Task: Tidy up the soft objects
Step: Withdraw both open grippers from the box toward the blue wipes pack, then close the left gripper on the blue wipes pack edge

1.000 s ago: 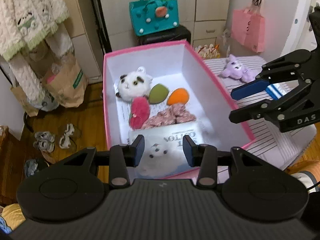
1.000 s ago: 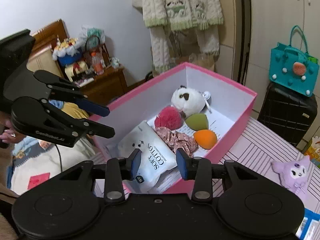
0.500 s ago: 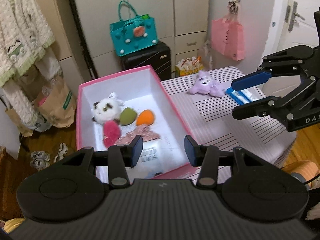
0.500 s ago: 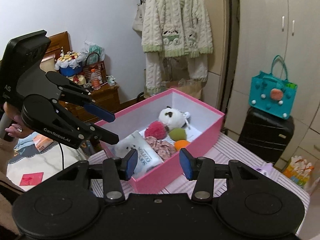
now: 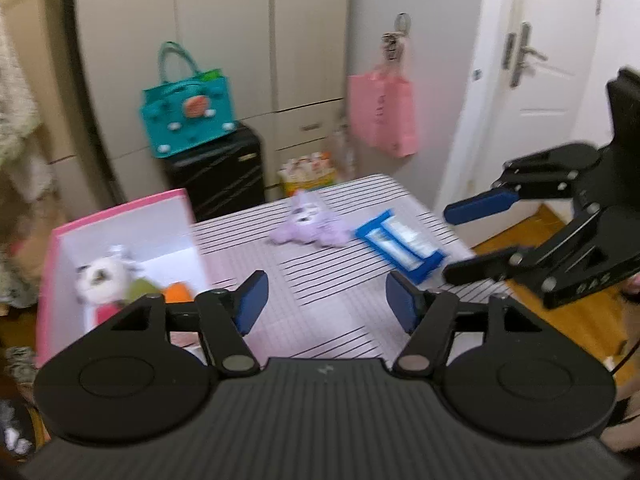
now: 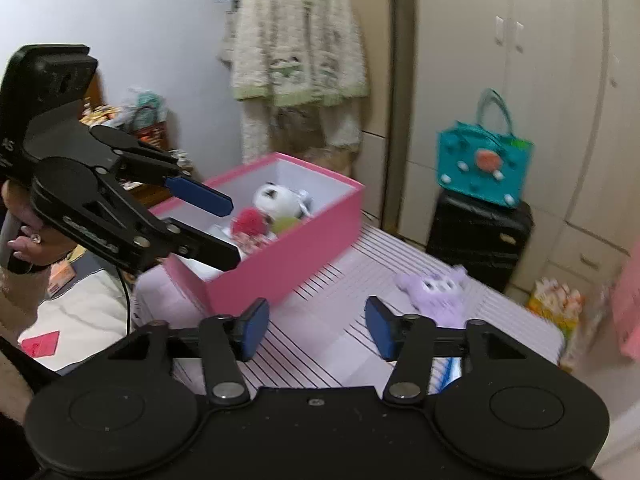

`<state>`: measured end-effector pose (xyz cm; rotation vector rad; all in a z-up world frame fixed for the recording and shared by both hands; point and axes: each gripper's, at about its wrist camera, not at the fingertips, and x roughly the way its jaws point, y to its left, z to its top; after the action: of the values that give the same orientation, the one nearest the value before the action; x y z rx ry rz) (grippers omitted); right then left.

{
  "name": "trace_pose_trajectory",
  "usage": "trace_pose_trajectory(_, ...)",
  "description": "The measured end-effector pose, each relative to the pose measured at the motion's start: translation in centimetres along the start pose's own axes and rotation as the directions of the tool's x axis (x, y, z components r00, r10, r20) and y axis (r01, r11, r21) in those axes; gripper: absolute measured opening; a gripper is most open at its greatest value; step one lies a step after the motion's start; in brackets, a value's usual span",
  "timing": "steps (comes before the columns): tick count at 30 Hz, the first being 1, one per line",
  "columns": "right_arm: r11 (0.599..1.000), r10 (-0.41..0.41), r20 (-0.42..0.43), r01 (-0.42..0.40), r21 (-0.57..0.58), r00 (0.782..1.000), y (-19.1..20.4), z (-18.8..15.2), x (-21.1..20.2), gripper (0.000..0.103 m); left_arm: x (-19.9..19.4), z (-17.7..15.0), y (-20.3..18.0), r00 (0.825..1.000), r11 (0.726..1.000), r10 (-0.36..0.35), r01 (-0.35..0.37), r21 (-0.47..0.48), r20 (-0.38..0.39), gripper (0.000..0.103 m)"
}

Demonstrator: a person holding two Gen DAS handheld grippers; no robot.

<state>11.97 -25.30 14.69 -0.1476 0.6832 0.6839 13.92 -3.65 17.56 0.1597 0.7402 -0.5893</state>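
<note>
A pink box (image 5: 120, 210) (image 6: 296, 256) stands on the left of a striped table (image 5: 320, 280) (image 6: 340, 316). It holds a white plush (image 5: 102, 276) (image 6: 276, 200), a red pompom (image 6: 250, 220) and green and orange sponges. A purple plush (image 5: 308, 224) (image 6: 434, 290) and a blue-white packet (image 5: 400, 242) lie on the table outside the box. My left gripper (image 5: 324, 300) (image 6: 232, 226) is open and empty above the table. My right gripper (image 6: 316, 326) (image 5: 452, 240) is open and empty, near the packet.
A teal bag (image 5: 188, 112) sits on a black suitcase (image 5: 218, 176) behind the table. A pink bag (image 5: 384, 112) hangs on the cabinet. A knitted cardigan (image 6: 296, 40) hangs on the wall behind the box. The table's right edge drops to a wooden floor (image 5: 532, 232).
Both grippers have pulled back from over the box and swung right toward the purple plush and packet. Both stayed open and empty, jaws a little wider.
</note>
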Motion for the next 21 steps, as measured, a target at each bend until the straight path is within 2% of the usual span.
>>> trace_pose_trajectory(4, 0.997, -0.035, -0.023, 0.037, 0.068, 0.999, -2.3, -2.7, 0.1, 0.063, 2.8, 0.3, -1.3, 0.999, 0.999, -0.047, 0.047, -0.018, 0.014, 0.072)
trace_pose_trajectory(8, 0.985, -0.045, -0.022, 0.048, 0.164, 0.999, -5.0, -5.5, 0.7, 0.068, 6.2, 0.4, -2.0, 0.994, 0.992, -0.105, 0.104, -0.067, -0.004, 0.073)
trace_pose_trajectory(13, 0.947, -0.096, -0.042, 0.105, 0.303, 0.994, -8.2, -9.1, 2.9, 0.07, 10.4, 0.5, -3.2, 0.988, 0.983, -0.152, 0.149, -0.108, -0.021, 0.073)
trace_pose_trajectory(17, 0.899, -0.075, -0.049, 0.089, 0.43, 0.996, -9.8, -12.1, 4.7, 0.07, 14.7, 0.7, -4.5, 0.976, 0.974, -0.2, 0.188, -0.127, -0.085, 0.071)
trace_pose_trajectory(19, 0.88, -0.072, -0.057, 0.09, 0.466, 0.996, -10.1, -13.0, 5.6, 0.07, 17.2, 0.7, -5.1, 0.962, 0.967, -0.226, 0.203, -0.155, -0.151, 0.07)
trace_pose_trajectory(21, 0.869, -0.08, -0.058, 0.098, 0.485, 0.995, -10.2, -13.8, 6.1, 0.07, 19.5, 0.8, -5.4, 0.954, 0.961, -0.241, 0.209, -0.181, -0.176, 0.07)
